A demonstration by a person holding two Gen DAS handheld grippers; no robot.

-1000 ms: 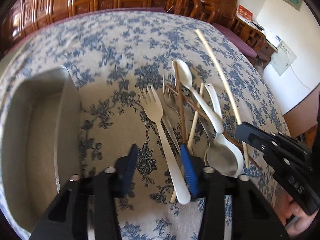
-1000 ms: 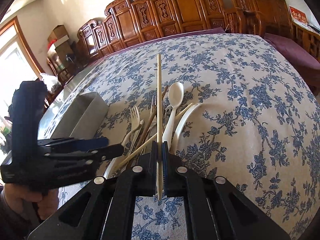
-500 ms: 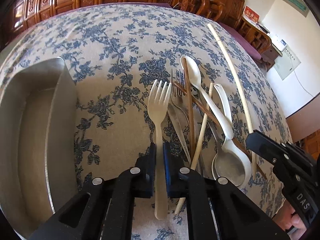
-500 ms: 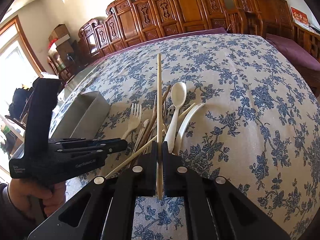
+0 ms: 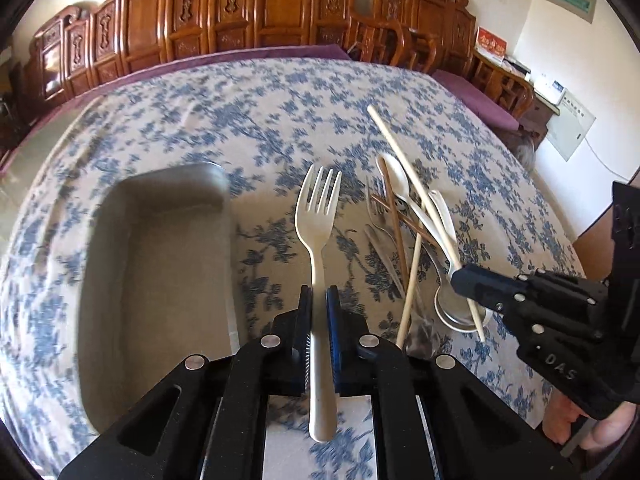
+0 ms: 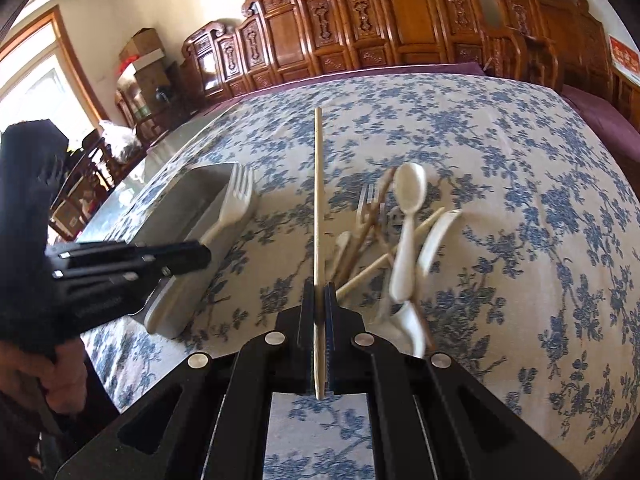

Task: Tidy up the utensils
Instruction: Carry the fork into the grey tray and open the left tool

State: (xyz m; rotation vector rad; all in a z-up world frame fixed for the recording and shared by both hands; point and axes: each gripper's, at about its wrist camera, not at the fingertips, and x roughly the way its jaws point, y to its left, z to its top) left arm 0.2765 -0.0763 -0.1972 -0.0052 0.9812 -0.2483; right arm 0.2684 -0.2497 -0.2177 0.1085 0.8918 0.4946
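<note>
My left gripper [image 5: 319, 296] is shut on the handle of a cream plastic fork [image 5: 318, 216], held above the tablecloth just right of a grey metal tray [image 5: 160, 280]. The fork also shows in the right wrist view [image 6: 236, 204], beside the tray [image 6: 188, 216]. My right gripper [image 6: 319, 292] is shut on a long pale chopstick [image 6: 318, 184] that points forward; it also shows in the left wrist view [image 5: 404, 168]. A pile of utensils [image 5: 408, 224] lies on the cloth: white spoons [image 6: 408, 216], a metal fork, brown and pale chopsticks.
The table carries a blue-flowered cloth [image 6: 500, 184]. Carved wooden chairs [image 5: 240, 12] line the far edge. The right gripper's body [image 5: 560, 320] sits at the right of the left wrist view, over the pile's near end.
The left gripper shut on the cream fork, lifted it out of the pile and carried it left toward the tray. The right gripper still holds the chopstick, now higher.
</note>
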